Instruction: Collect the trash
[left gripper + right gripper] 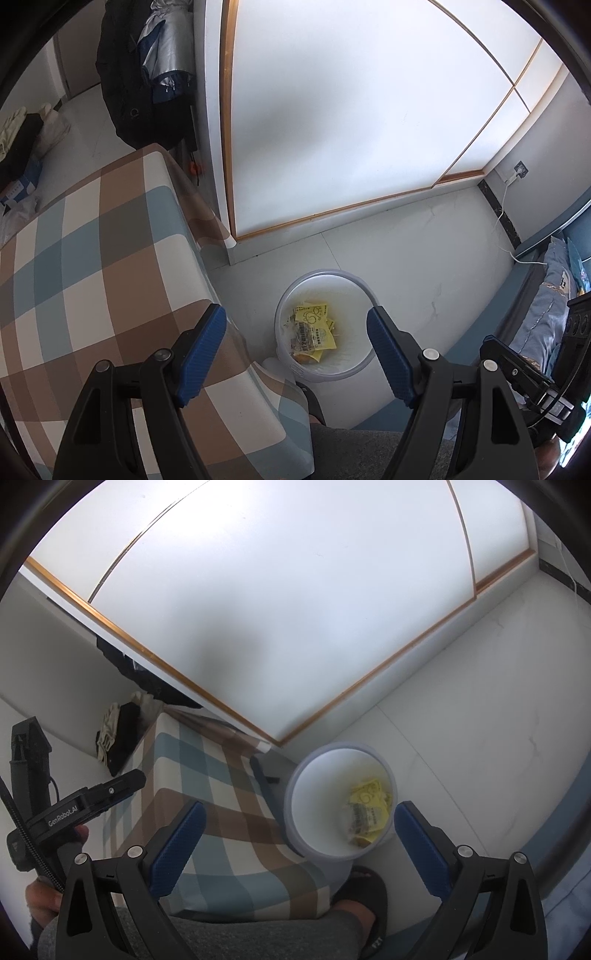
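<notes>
Left wrist view showed the released left gripper (295,325) and, like it, the empty right gripper (299,830) above the white bin (354,363) beside the checked counter (92,258), holding yellow wrappers (314,328), probably light, crinkly, best pinched by an edge.

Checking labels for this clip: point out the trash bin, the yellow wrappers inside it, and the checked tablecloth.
trash bin (364,286), left wrist view, on its far rim.
yellow wrappers (314,326), left wrist view, on the top wrapper.
checked tablecloth (207,775), right wrist view, on its flat top.
</notes>
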